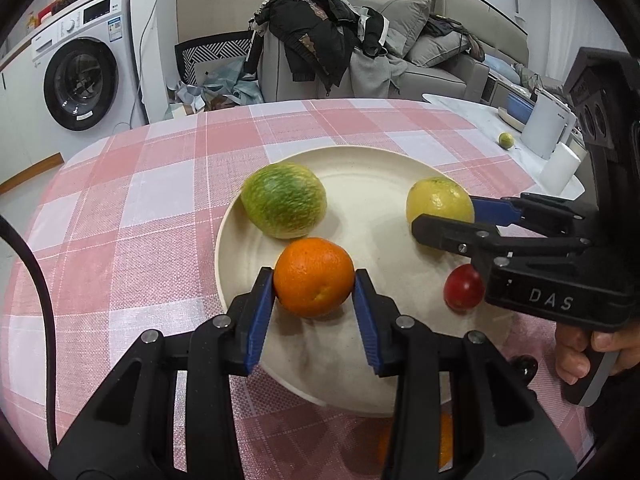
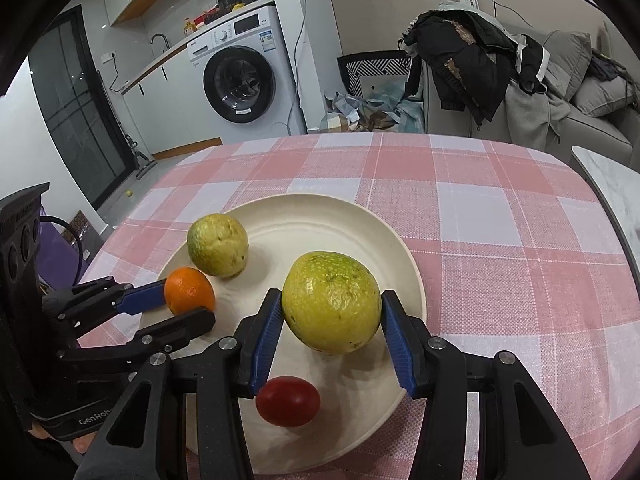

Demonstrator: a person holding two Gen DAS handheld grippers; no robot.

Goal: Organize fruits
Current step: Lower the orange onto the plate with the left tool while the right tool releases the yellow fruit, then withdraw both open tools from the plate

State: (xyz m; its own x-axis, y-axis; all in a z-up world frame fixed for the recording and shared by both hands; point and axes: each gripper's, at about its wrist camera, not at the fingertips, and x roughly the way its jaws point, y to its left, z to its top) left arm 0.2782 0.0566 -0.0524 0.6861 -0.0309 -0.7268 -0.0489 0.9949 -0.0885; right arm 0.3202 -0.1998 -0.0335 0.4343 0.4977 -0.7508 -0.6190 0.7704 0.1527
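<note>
A cream plate (image 1: 360,184) (image 2: 320,220) lies on the pink checked tablecloth. My left gripper (image 1: 314,280) (image 2: 188,304) is shut on an orange (image 1: 314,278) (image 2: 188,290) at the plate's near-left side. The right gripper (image 2: 331,300) (image 1: 444,214) is shut on a large yellow-green citrus fruit (image 2: 332,300) (image 1: 438,200) over the plate's right part. A second green-yellow fruit (image 1: 284,204) (image 2: 218,244) rests on the plate at the back. Near the front rim sits a small red fruit (image 1: 462,286) (image 2: 288,400). I cannot tell whether the held fruits touch the plate.
A small green fruit (image 1: 506,140) and white containers (image 1: 548,128) stand on a white marble table to the right. A person's hand (image 1: 576,348) holds the right gripper's handle. Beyond the table are a clothes-piled sofa (image 2: 480,52) and a washing machine (image 2: 240,80).
</note>
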